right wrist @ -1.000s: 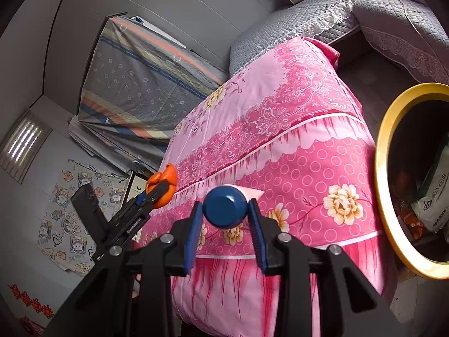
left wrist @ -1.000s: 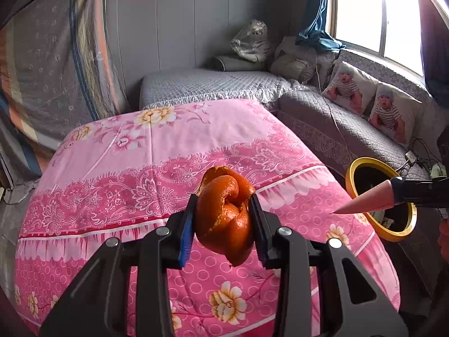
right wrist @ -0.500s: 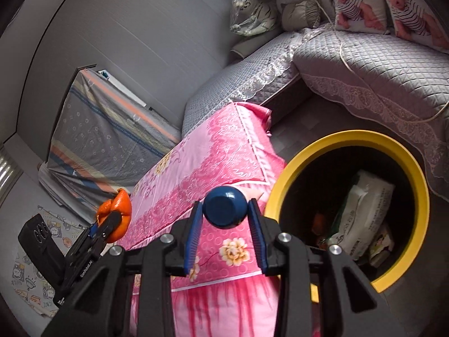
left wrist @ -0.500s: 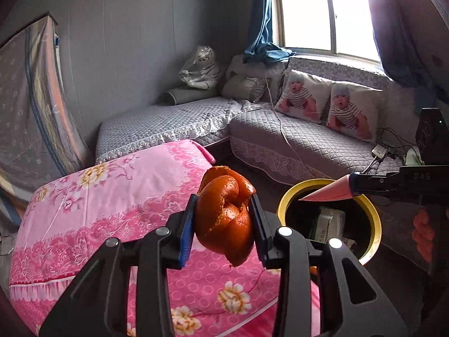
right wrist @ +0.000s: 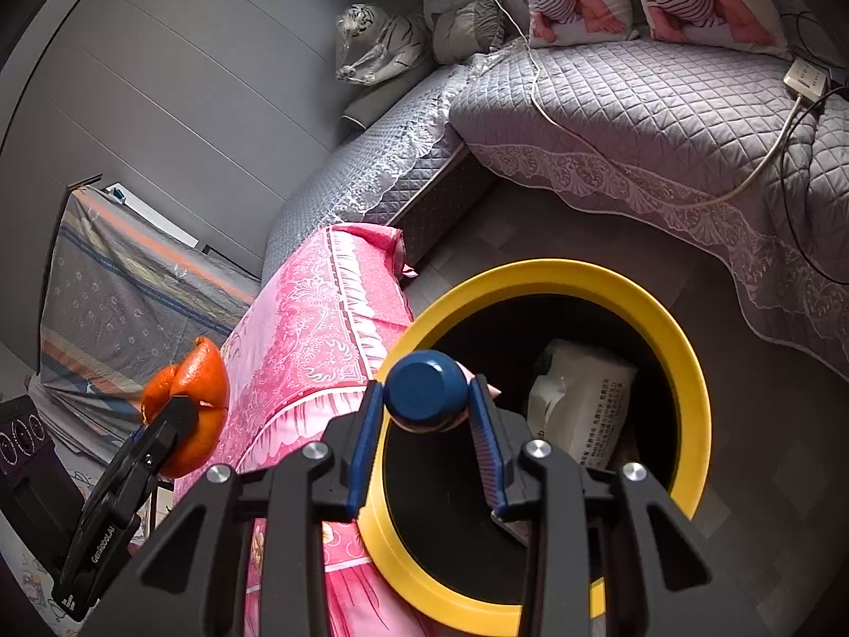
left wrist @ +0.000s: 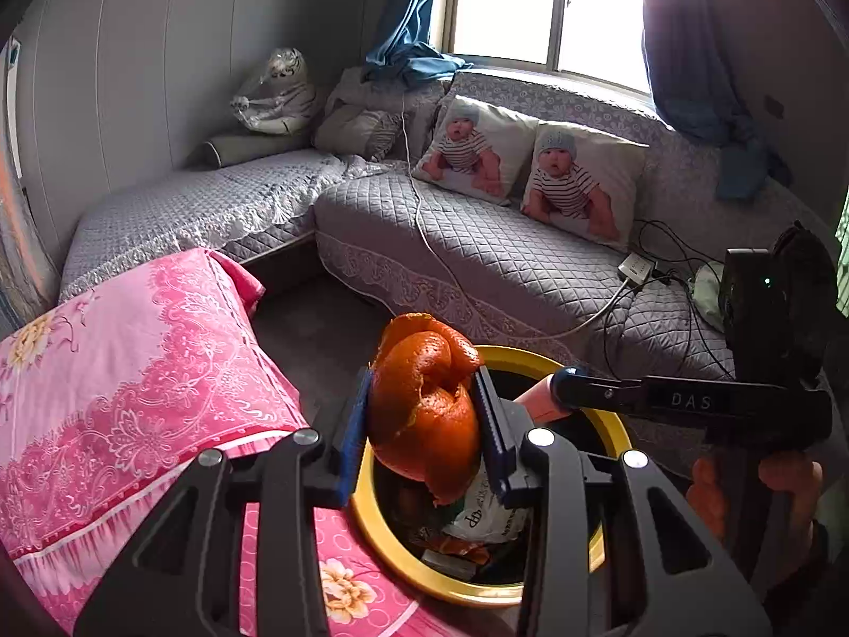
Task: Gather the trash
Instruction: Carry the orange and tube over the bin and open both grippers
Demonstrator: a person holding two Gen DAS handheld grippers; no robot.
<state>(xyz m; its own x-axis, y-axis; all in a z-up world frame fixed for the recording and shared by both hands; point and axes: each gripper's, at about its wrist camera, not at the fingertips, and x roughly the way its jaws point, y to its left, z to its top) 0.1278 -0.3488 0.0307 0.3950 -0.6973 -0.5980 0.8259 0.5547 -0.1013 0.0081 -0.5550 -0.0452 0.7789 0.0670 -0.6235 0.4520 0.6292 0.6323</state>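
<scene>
Both grippers are now hanging over the yellow-rimmed bin (right wrist: 684, 366), which was further off before. Left gripper (left wrist: 423, 424) is squeezing the orange peel (left wrist: 424, 414); right gripper (right wrist: 426, 409) is squeezing a pink cone with blue cap (right wrist: 424, 390). Inside the bin are lying a white packet (right wrist: 581, 409) and scraps, beside the pink cloth (left wrist: 132, 382).
</scene>
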